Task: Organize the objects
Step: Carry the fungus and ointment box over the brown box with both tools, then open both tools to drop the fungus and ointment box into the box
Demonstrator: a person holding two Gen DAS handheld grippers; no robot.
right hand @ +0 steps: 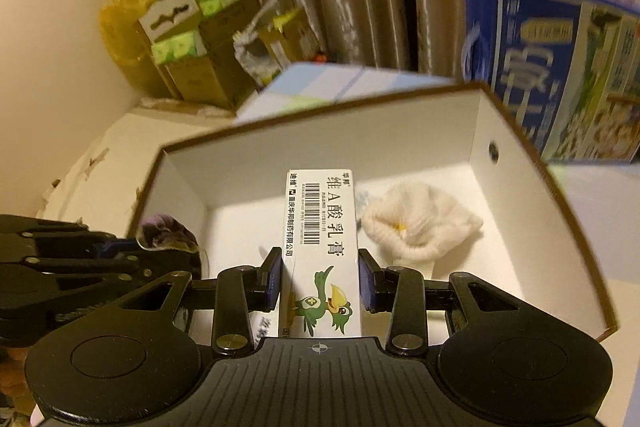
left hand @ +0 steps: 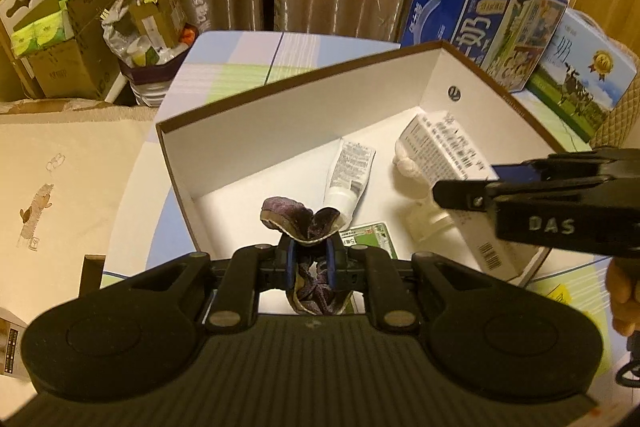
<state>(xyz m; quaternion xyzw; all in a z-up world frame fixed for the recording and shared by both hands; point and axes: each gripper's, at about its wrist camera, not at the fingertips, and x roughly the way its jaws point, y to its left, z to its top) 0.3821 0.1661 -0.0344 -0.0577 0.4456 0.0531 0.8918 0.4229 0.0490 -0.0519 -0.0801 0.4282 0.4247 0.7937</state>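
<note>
Purple scrunchie (left hand: 310, 227) pinched in left tongs (left hand: 311, 257), over white box (left hand: 304, 107)

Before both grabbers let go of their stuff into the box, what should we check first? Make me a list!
1. Left gripper clamps the purple fabric scrunchie: ok.
2. Right gripper clamps the ointment carton: ok.
3. Both items are over the open white box: ok.
4. Bare floor under the carton, beside the white knitted item: ok.
5. Scrunchie will miss the white tube and the green packet: cannot tell.
6. The two grippers will not bump: cannot tell, they are close.
</note>
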